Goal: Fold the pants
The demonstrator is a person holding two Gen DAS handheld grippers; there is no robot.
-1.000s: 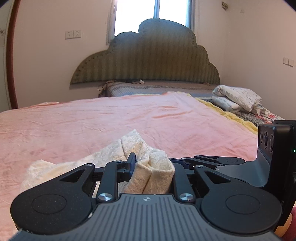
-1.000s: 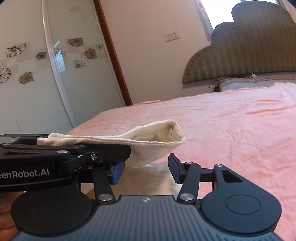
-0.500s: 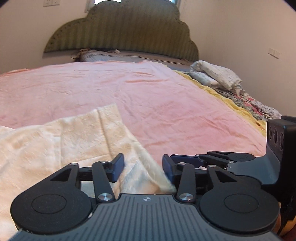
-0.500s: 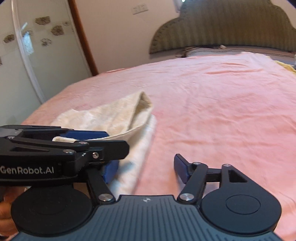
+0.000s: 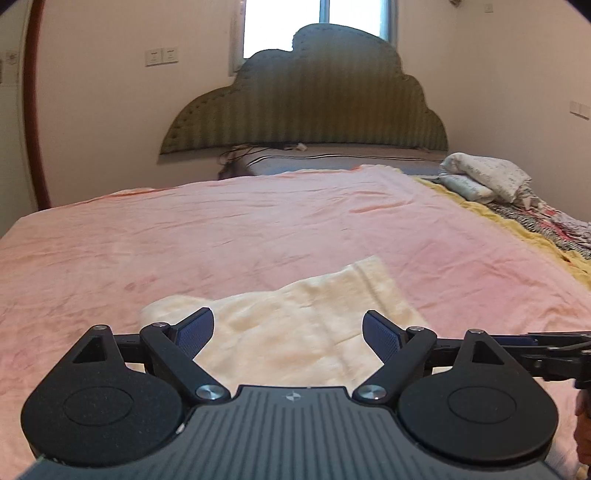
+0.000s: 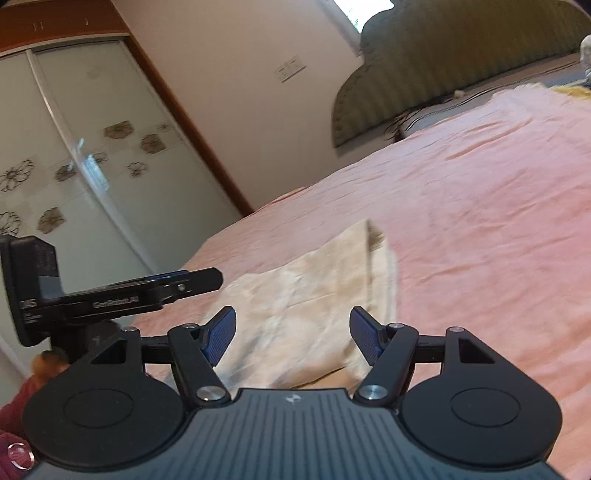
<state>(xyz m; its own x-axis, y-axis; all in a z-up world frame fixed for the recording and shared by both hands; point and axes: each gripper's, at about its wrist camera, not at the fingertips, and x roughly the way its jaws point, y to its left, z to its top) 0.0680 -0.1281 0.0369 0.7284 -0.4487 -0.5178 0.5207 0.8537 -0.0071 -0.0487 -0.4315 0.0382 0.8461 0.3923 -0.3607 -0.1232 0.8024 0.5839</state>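
The cream pants (image 5: pixel 303 317) lie folded flat on the pink bedspread (image 5: pixel 258 229), near the foot end of the bed, the layered edge of the fold toward two o'clock in the right wrist view, where the pants (image 6: pixel 314 295) look a little blurred. The left gripper (image 5: pixel 288 334) hovers at the near edge of the garment with its jaws wide and opening further; the cloth shows between the blue pads (image 5: pixel 194 332) but neither pad presses on it. The right gripper (image 6: pixel 293 336) is tilted to one side, its jaws fairly wide as well, and its pads (image 6: pixel 219 338) likewise stand clear of the fabric seen between them. From the right wrist camera the left gripper's black body appears at nine o'clock, with part of a hand (image 6: pixel 46 363) beneath it. Toward twelve o'clock stands the dark green scalloped headboard (image 5: pixel 306 103) under a bright window (image 5: pixel 314 22). At two o'clock in the left view a heap of folded bedding (image 5: pixel 487 179) rests along a yellow blanket edge (image 5: pixel 517 229). At ten o'clock in the right view is a sliding wardrobe door (image 6: pixel 74 155) with flower patterns.
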